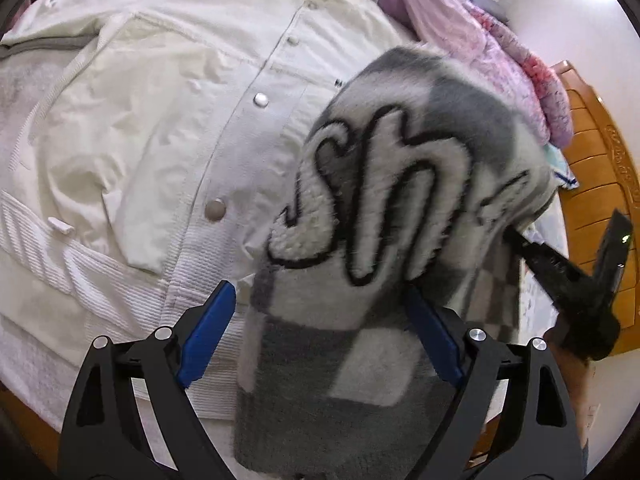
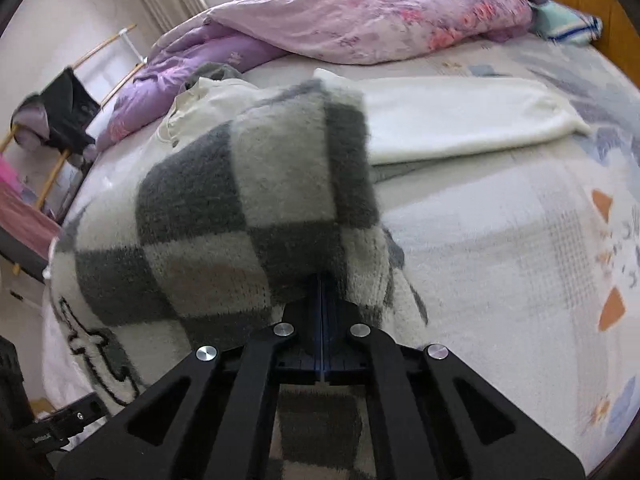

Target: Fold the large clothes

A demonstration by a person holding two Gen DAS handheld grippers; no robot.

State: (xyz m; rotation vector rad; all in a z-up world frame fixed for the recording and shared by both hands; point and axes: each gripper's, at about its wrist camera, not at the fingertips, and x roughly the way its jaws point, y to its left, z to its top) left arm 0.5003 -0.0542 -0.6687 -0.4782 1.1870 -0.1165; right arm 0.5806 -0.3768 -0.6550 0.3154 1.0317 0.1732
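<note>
A grey-and-white checkered fleece garment (image 1: 372, 184) with large outlined letters hangs lifted above a white snap-button jacket (image 1: 168, 112) spread on the bed. My left gripper (image 1: 320, 292) is open, its blue pads (image 1: 208, 328) wide apart; the fleece hangs down between them without being pinched. My right gripper (image 1: 520, 240) comes in from the right, its tips buried in the fleece's edge. In the right wrist view the right gripper (image 2: 322, 280) is shut on the fleece (image 2: 248, 208), which drapes over its tips and hides them.
A crumpled purple floral duvet (image 2: 372, 12) lies at the head of the bed. A folded cream garment (image 2: 460, 120) rests on the patterned bed sheet (image 2: 520, 260). A wooden bed frame (image 1: 592, 168) runs along the right. A drying rack (image 2: 60, 120) stands at the left.
</note>
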